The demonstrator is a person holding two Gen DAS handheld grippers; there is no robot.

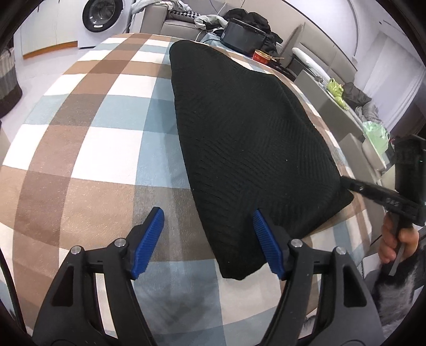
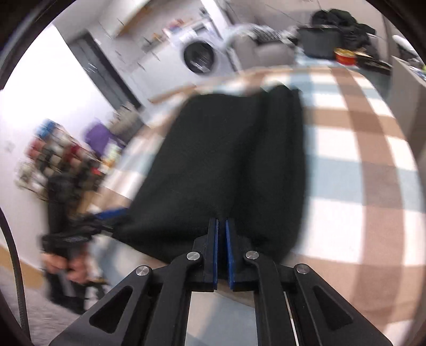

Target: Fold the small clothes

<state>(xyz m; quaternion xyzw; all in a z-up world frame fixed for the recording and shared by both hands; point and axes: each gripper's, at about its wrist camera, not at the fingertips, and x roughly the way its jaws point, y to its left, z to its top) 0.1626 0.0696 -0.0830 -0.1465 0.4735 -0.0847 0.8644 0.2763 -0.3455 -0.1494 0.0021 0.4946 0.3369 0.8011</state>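
Your left hand-held gripper (image 1: 207,239) stands wide open above the near end of the black knit garment (image 1: 247,149). Its blue pads (image 1: 149,242) hold nothing: the left-side pad is over bare checked cloth, and the right-side pad is over the garment's near edge. You cannot tell from the left wrist view whether that pad touches the fabric.

Your right hand-held gripper (image 2: 221,239) has its fingers drawn almost together, with a fold of the black knit garment (image 2: 226,165) pinched between the blue pads at its near hem. In the left wrist view, the same right hand-held gripper (image 1: 356,186) meets the garment at its right corner, with your right hand (image 1: 396,239) on the grip.

The garment lies lengthwise on the checked bench cover (image 1: 87,149), folded into a long, tapering shape that runs away from you. The right wrist view is motion-blurred, so fine fabric detail is not readable there.

Beyond the far end of the garment, a red tin (image 1: 262,55) and a black case (image 1: 243,36) sit near the bench edge. A washing machine (image 1: 102,18) stands against the far wall, to the left.
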